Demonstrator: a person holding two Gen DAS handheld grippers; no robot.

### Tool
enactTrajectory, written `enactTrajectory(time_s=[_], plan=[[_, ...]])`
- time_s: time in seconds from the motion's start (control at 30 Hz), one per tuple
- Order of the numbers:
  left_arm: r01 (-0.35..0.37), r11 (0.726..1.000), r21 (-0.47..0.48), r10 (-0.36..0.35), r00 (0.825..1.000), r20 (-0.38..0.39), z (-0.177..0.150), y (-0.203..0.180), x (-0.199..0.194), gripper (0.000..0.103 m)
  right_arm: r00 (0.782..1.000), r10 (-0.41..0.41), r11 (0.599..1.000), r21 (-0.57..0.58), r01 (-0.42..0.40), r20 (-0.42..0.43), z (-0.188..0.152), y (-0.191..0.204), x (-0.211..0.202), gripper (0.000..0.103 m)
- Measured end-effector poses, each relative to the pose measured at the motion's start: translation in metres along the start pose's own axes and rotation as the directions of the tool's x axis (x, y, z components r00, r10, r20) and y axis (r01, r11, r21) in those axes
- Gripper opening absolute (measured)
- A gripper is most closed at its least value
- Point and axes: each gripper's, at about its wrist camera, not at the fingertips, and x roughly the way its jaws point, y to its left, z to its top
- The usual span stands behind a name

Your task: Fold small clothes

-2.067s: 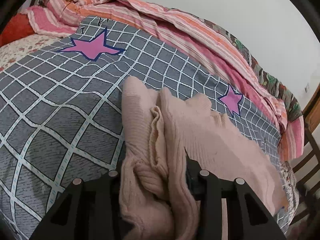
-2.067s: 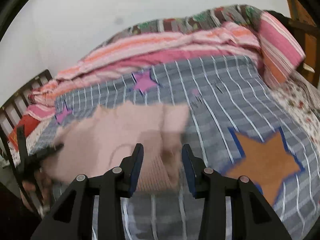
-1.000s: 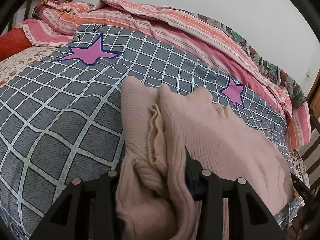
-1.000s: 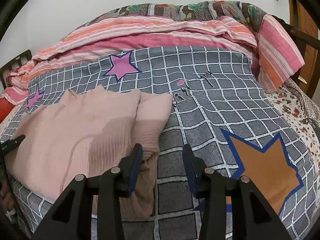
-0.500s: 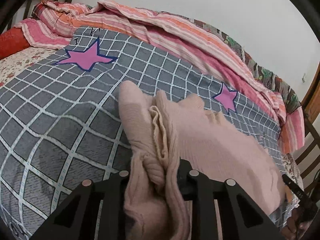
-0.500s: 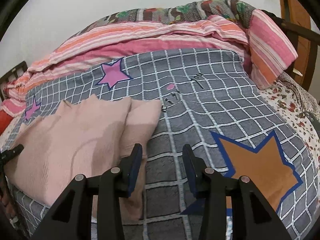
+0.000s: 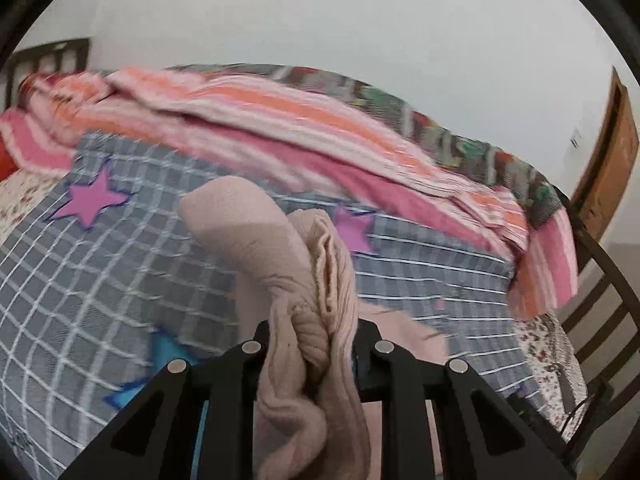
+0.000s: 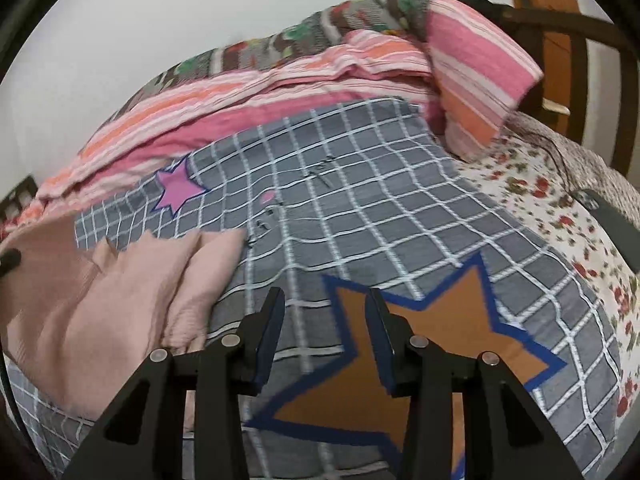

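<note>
The left claw [image 7: 316,340] is clamped on a bunched handful of the pink sweater [image 7: 308,288], knit bulging up between its jaws and spilling down below them toward the camera; the jaws are pressed against the cloth on both sides, so this is a firm pinch on several layers at once. From that claw the garment runs forward and a little leftward as one rounded lobe lifted clear of the bed, while a flatter part trails off to the claw's right and lies on the grey checked blanket [image 7: 100,280] (the picture is smeared, so where lifted cloth ends and resting cloth begins I cannot tell exactly).

The right claw [image 8: 326,332] stands partly open with nothing between its pads; only the blanket and its orange star [image 8: 420,344] show through the gap. For that claw the sweater [image 8: 120,300] lies to its left, just beside the left finger, its long axis running away leftward toward the far edge of the view; its nearest corner is the squarish flap ahead and left of the fingertips.

So the left hand is the one on the garment; any fold, as I judge it, turns on carrying the gripped end across toward the part beside the empty right claw.

The sweater is a pale dusty pink ribbed knit, soft and thick; it looks already doubled, with loose rumpled edges at the gripped end.
</note>
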Motion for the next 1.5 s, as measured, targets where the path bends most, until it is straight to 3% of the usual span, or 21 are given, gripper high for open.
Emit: enactTrajectory(time_s=[0.17, 0.3, 0.37, 0.4, 0.43, 0.5, 0.53, 0.67, 0.77, 0.83, 0.93, 1.0, 1.13, 1.27, 1.37, 1.43, 1.5], plan=[[0.028, 0.994, 0.109, -0.024, 0.999, -0.036, -0.031, -0.088, 0.027, 0.020, 1.000, 0.010, 0.998, 0.066, -0.011, 0.007, 0.003, -0.023, -0.004, 0.041], [0.013, 0.975, 0.220, 0.025, 0.985, -0.170, -0.089, -0.126, 0.071, 0.021, 1.000, 0.002, 0.997, 0.082, -0.003, 0.013, 0.005, -0.035, -0.008, 0.041], [0.028, 0.966, 0.257, 0.024, 0.980, -0.196, -0.108, -0.131, 0.079, 0.026, 1.000, 0.010, 0.996, 0.094, -0.012, 0.018, 0.004, -0.040, -0.010, 0.041], [0.041, 0.957, 0.286, 0.011, 0.984, -0.178, -0.116, -0.134, 0.076, 0.037, 1.000, 0.013, 0.995, 0.096, -0.015, 0.015, 0.004, -0.041, -0.009, 0.041], [0.093, 0.946, 0.310, -0.042, 0.985, -0.169, -0.119, -0.135, 0.070, 0.056, 1.000, 0.020, 0.995, 0.099, -0.020, 0.009, 0.004, -0.041, -0.009, 0.041], [0.256, 0.921, 0.294, -0.196, 0.956, -0.220, -0.115, -0.129, 0.054, 0.066, 0.999, 0.040, 0.995, 0.096, -0.041, 0.003, 0.004, -0.039, -0.008, 0.041], [0.286, 0.915, 0.285, -0.228, 0.949, -0.220, -0.111, -0.124, 0.047, 0.066, 0.998, 0.057, 0.994, 0.094, -0.056, 0.000, 0.004, -0.037, -0.008, 0.041], [0.315, 0.910, 0.269, -0.281, 0.946, -0.159, -0.094, -0.095, 0.015, 0.066, 0.987, 0.159, 0.984, 0.088, -0.157, -0.010, 0.005, -0.022, -0.009, 0.043], [0.340, 0.913, 0.227, -0.317, 0.939, -0.131, -0.079, -0.057, -0.002, 0.068, 0.967, 0.255, 0.964, 0.087, -0.253, -0.016, 0.005, -0.006, -0.010, 0.047], [0.308, 0.923, 0.231, -0.290, 0.951, -0.107, -0.073, -0.033, -0.009, 0.069, 0.946, 0.323, 0.943, 0.087, -0.321, -0.014, 0.005, 0.006, -0.010, 0.051], [0.165, 0.945, 0.281, -0.145, 0.985, -0.089, -0.066, -0.002, 0.001, 0.069, 0.916, 0.400, 0.913, 0.093, -0.397, -0.016, 0.006, 0.023, -0.008, 0.053], [0.119, 0.946, 0.301, -0.095, 0.991, -0.093, -0.063, 0.015, 0.011, 0.069, 0.899, 0.437, 0.896, 0.094, -0.434, -0.015, 0.008, 0.034, -0.005, 0.054], [0.115, 0.960, 0.255, -0.096, 0.992, -0.085, -0.064, 0.039, 0.022, 0.069, 0.879, 0.476, 0.877, 0.086, -0.473, -0.027, 0.008, 0.056, 0.004, 0.054], [0.128, 0.956, 0.265, -0.099, 0.988, -0.120, -0.072, 0.043, 0.036, 0.070, 0.880, 0.473, 0.881, 0.051, -0.470, -0.050, 0.005, 0.073, 0.012, 0.052], [0.125, 0.949, 0.288, -0.098, 0.990, -0.106, -0.073, 0.046, 0.034, 0.069, 0.908, 0.408, 0.912, -0.005, -0.411, -0.099, 0.001, 0.082, 0.021, 0.039], [0.145, 0.952, 0.270, -0.119, 0.987, -0.110, -0.072, 0.049, 0.031, 0.069, 0.920, 0.375, 0.923, -0.040, -0.381, -0.117, -0.005, 0.085, 0.025, 0.020], [0.145, 0.955, 0.259, -0.123, 0.987, -0.099, -0.070, 0.052, 0.029, 0.069, 0.926, 0.365, 0.925, -0.076, -0.373, -0.093, -0.008, 0.086, 0.019, 0.016]])
